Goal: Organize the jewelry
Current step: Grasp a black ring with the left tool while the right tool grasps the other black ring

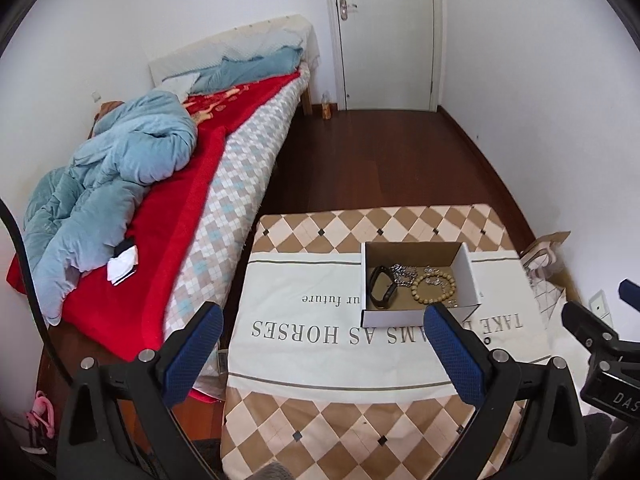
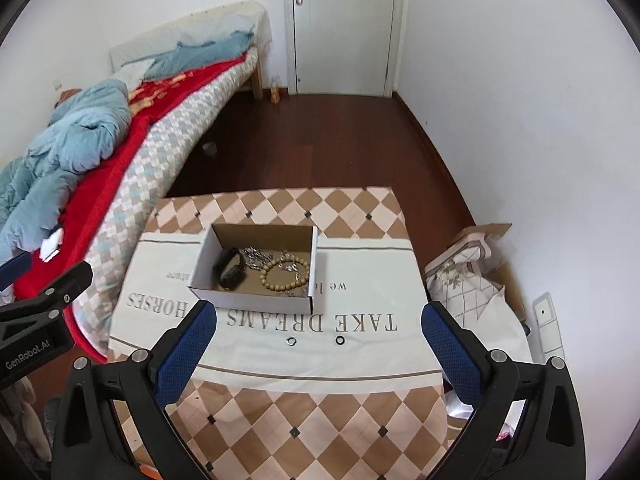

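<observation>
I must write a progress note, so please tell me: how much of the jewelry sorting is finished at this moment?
Done, it seems: the black band, the silver chains and the bead bracelet lie in the cardboard box. In hand: nothing; the left gripper and the right gripper are both open and empty. Left: two small rings on the cloth in front of the box.

A box (image 2: 256,300) sits on the table (image 2: 360,396) toward its far edge, nearer the far left corner in the right wrist view. In it a watch band (image 2: 229,266) lies at the left, a bead bracelet (image 2: 285,276) at the right, and chains (image 2: 260,257) behind and between them. Two small rings (image 2: 291,341) lie side by side on the table just before the box, and a bed (image 2: 160,148) runs along the table's left.
</observation>
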Demonstrator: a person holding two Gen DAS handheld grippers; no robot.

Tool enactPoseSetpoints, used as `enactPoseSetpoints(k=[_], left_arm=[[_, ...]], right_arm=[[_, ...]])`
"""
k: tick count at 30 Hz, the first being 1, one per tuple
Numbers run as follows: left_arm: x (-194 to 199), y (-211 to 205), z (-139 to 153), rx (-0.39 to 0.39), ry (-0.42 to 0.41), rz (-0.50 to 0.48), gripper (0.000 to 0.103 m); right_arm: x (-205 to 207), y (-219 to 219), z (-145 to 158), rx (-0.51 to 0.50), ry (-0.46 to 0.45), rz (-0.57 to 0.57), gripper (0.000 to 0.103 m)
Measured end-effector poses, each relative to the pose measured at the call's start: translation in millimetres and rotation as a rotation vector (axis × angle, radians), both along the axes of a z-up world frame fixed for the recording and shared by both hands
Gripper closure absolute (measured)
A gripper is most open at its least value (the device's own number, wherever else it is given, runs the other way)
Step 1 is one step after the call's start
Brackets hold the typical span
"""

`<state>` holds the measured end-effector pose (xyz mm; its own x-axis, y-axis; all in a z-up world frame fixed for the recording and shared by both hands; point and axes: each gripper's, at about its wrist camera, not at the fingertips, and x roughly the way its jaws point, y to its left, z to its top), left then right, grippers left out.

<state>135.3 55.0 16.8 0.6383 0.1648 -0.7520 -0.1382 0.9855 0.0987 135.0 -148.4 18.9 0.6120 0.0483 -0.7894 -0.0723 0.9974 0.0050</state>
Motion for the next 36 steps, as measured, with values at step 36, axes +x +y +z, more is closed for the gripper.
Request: enactPoseSetpoints(k=[36], left_arm=[[54.1, -18.2, -189.6, 0.277, 0.282, 0.125, 0.001]], right_arm=[[69.9, -43.6, -250.6, 0.077, 0.290, -0.043, 0.038]])
